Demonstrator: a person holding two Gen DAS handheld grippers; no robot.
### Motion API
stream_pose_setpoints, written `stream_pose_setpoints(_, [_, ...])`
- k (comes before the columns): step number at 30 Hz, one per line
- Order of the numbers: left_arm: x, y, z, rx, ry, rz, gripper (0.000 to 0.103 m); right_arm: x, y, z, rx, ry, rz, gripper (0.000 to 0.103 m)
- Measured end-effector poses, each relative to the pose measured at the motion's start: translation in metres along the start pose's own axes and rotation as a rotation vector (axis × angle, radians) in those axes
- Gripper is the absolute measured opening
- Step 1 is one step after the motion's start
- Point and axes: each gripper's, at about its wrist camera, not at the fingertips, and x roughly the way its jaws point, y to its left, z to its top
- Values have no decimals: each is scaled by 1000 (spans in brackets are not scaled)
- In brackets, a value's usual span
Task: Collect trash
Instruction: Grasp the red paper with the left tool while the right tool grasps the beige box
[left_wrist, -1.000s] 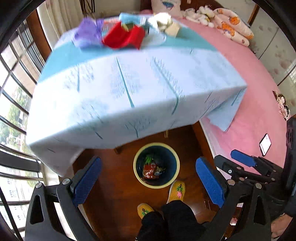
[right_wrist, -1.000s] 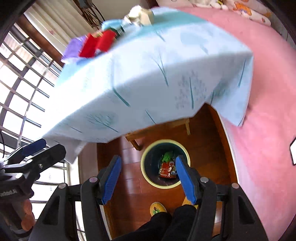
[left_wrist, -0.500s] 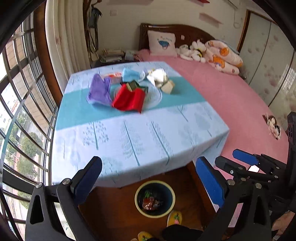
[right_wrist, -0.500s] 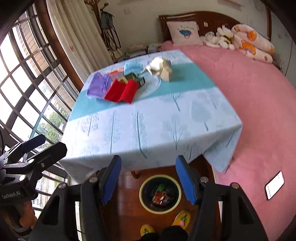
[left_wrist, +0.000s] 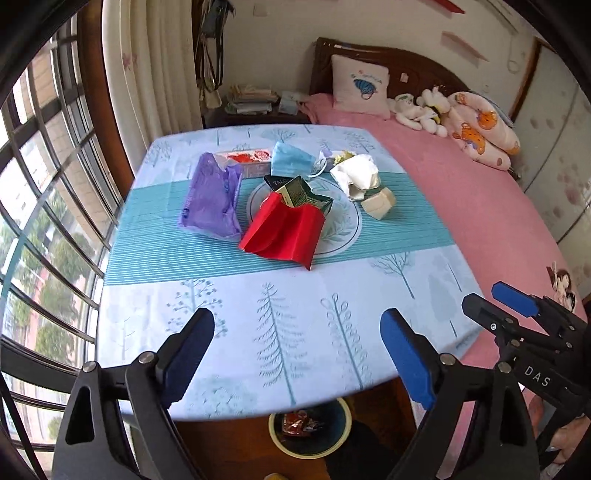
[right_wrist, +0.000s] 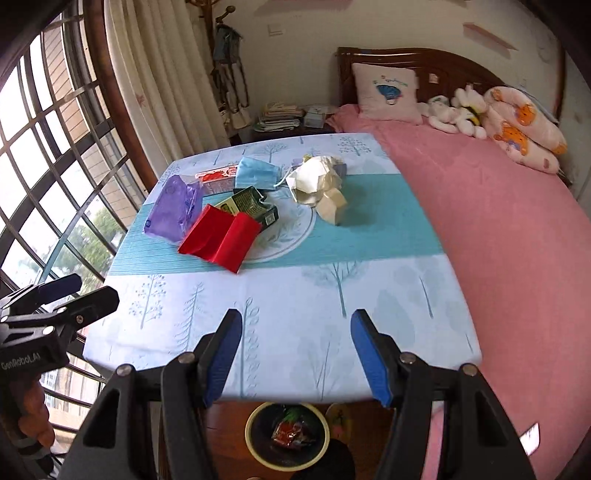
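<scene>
Trash lies at the far middle of the table (left_wrist: 280, 332): a red folded paper (left_wrist: 284, 232), a purple bag (left_wrist: 212, 195), a green carton (left_wrist: 299, 194), a blue face mask (left_wrist: 291, 158), crumpled white paper (left_wrist: 356, 175) and a small beige box (left_wrist: 378, 203). The same pieces show in the right wrist view: red paper (right_wrist: 221, 238), purple bag (right_wrist: 175, 208), white paper (right_wrist: 316, 181). My left gripper (left_wrist: 297, 354) is open and empty over the near table edge. My right gripper (right_wrist: 295, 354) is open and empty there too. A bin (right_wrist: 288, 435) with wrappers stands on the floor below.
A pink bed (left_wrist: 461, 192) with pillows and soft toys runs along the table's right side. A barred window (left_wrist: 44, 221) and curtains are on the left. A nightstand (right_wrist: 288, 122) with papers stands behind the table.
Both grippers have risen and tilted up from looking down at the bin to facing the tabletop. The trash now sits closer in view. Both stay open.
</scene>
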Motion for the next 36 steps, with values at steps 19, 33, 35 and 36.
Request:
stream_pose_setpoints(19, [198, -9, 112, -11, 277, 189, 90, 189, -77, 135, -186, 200, 182, 61])
stream_pose_setpoints(33, [239, -14, 104, 33, 351, 278, 92, 244, -72, 138, -281, 301, 243, 28])
stream_pose_setpoints(35, [239, -15, 103, 41, 352, 289, 90, 245, -72, 138, -286, 297, 248, 28])
stream_pose_setpoints(36, [241, -16, 103, 48, 354, 291, 88, 245, -72, 138, -288, 294, 251, 28])
